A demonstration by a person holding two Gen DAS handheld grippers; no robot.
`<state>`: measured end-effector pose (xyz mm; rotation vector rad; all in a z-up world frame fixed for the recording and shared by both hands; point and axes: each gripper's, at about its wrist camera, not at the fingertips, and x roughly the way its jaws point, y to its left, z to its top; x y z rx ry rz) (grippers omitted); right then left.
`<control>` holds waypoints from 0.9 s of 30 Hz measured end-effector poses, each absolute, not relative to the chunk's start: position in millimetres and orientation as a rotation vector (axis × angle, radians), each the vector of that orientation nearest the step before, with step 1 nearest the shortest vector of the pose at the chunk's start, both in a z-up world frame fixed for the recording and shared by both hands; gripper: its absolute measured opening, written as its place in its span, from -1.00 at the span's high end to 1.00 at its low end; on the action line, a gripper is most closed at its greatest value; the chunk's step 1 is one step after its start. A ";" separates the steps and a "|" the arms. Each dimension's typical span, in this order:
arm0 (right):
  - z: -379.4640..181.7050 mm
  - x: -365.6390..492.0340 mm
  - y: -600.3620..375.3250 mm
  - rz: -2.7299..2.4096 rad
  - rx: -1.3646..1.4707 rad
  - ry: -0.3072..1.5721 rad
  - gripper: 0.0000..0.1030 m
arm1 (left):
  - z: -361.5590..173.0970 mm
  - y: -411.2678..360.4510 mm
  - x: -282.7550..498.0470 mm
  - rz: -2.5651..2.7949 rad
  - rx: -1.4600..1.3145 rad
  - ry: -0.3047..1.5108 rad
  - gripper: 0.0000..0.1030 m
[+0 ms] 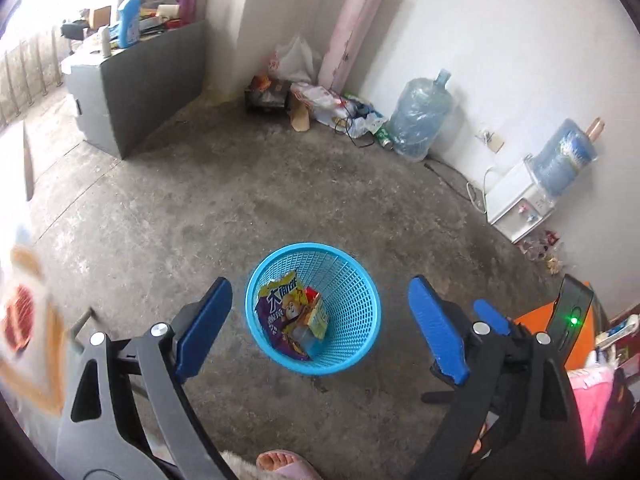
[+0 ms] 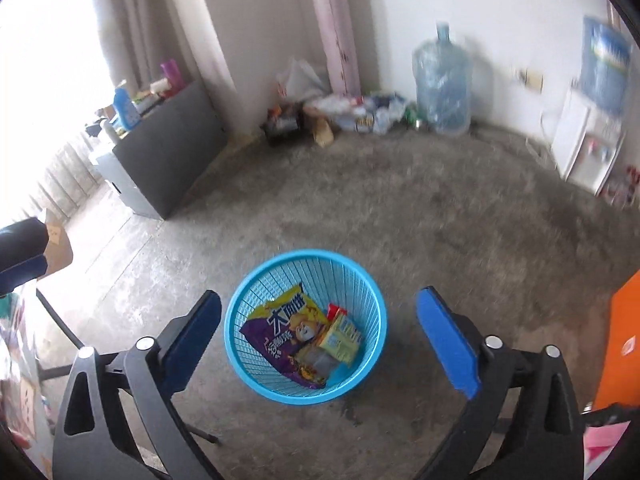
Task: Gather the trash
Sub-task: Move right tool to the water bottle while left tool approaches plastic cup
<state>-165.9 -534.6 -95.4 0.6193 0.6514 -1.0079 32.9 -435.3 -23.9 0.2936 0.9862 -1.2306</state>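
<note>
- While both grippers hang above the floor (image 1: 200, 184), the blue basket (image 1: 358, 308) stands below and between their fingers, wrappers inside.
- Left gripper (image 1: 320, 324): jaws released, spread wide, nothing held.
- Right gripper (image 2: 318, 340): jaws released too, wide apart, empty.
- In the basket: a purple-yellow snack bag (image 2: 280, 332) leaning on the wall, a small yellow box (image 2: 342, 338) beside it.
- Only the left view catches the right gripper's blue finger and a green light (image 1: 575, 321), plus a slippered foot (image 1: 276, 462).
- The right view alone shows a cardboard box (image 2: 58, 246) at left.
</note>
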 end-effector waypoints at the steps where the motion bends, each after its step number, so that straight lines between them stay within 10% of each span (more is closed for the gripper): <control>1: -84.0 -164.2 -524.1 -1.006 0.584 0.642 -0.88 | -16.8 -419.1 34.1 -1.224 0.273 0.993 -0.67; 17: 24.6 -77.1 -326.6 -0.677 0.060 0.631 -0.88 | 63.4 -109.9 75.3 -0.743 -0.022 0.860 -0.83; 27: 47.5 -34.3 -289.5 -0.263 0.305 0.572 -0.88 | 68.0 41.4 85.3 -0.495 -0.198 0.715 -0.83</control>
